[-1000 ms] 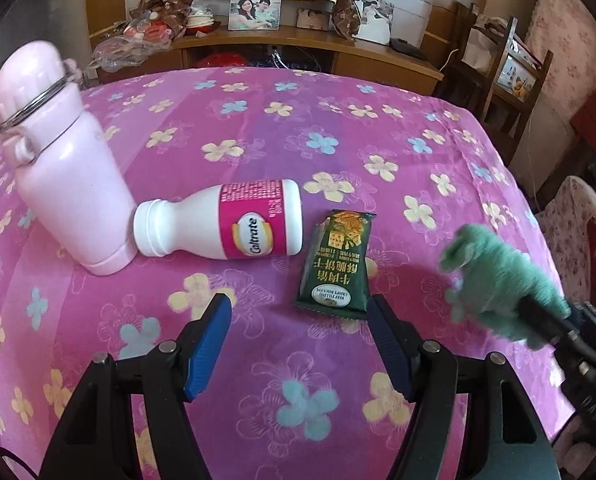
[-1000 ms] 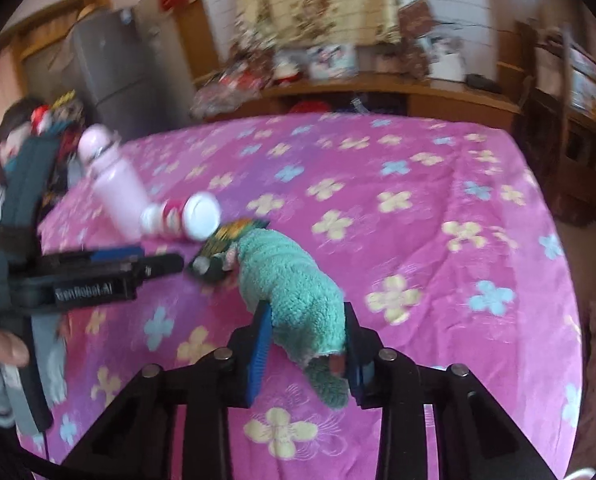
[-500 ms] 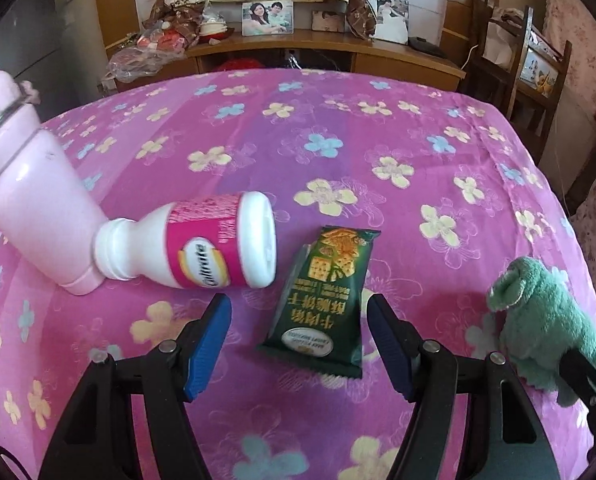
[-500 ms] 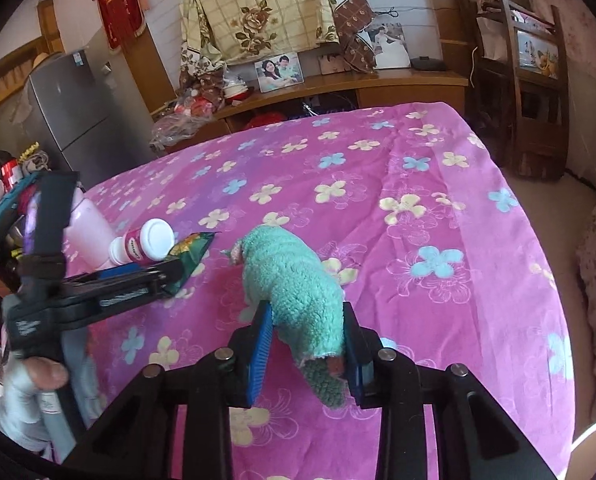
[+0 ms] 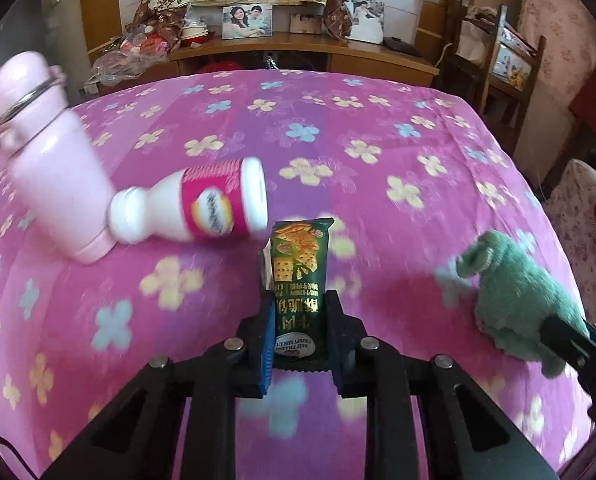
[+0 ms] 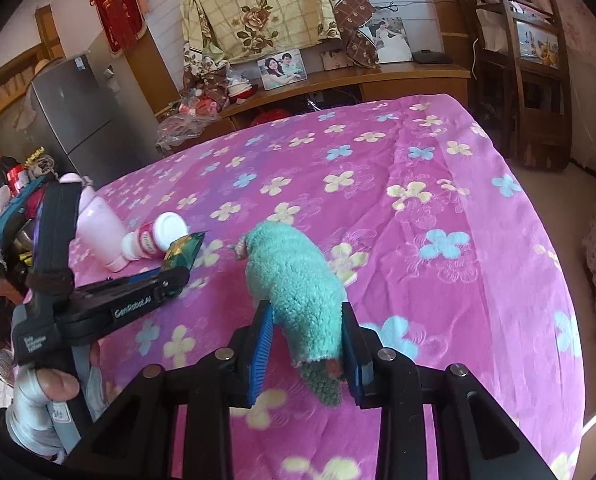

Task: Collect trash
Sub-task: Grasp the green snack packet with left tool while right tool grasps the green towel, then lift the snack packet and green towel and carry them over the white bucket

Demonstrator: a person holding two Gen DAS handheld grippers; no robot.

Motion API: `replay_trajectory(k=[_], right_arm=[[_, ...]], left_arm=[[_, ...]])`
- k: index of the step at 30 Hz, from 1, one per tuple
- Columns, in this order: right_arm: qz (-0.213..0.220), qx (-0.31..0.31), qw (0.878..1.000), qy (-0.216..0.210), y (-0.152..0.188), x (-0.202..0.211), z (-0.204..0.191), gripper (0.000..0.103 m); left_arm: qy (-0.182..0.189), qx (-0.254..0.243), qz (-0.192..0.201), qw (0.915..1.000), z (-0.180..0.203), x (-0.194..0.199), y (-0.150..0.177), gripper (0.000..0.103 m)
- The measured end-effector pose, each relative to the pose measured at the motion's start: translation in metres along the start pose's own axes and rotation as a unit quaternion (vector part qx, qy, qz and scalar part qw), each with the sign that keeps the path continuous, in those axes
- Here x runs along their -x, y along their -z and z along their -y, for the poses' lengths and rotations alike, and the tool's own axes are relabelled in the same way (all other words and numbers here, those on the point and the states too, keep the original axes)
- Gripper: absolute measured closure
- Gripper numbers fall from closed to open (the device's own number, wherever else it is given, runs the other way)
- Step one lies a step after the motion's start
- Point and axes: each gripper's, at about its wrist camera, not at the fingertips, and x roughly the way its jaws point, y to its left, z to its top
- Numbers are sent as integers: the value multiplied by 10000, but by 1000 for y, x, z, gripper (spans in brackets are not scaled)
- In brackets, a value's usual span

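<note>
The left gripper [image 5: 300, 322] has just closed and now clamps the green biscuit packet [image 5: 300, 276] on the pink flowered bed [image 5: 338, 152]. Touching the packet's upper left lies a white bottle [image 5: 193, 210], leaning on a pink flask [image 5: 51, 156]. Right of the packet, the right gripper [image 6: 308, 346] clenches a green plush toy [image 6: 293, 276].

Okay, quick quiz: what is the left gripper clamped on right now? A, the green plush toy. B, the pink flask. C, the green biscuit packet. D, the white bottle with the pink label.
C: in the left wrist view the left gripper has just closed, its blue pads pressing both sides of the green biscuit packet; the plush toy sits in the right gripper.
</note>
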Motion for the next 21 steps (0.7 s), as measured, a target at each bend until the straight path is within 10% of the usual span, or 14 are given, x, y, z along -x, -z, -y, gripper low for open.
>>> replay_trajectory(k=[21], right_arm=[[-674,-497,9961,-280,120,93,-40,66]], left_arm=[[495,-359,-610,9963,-2,107,145,77]])
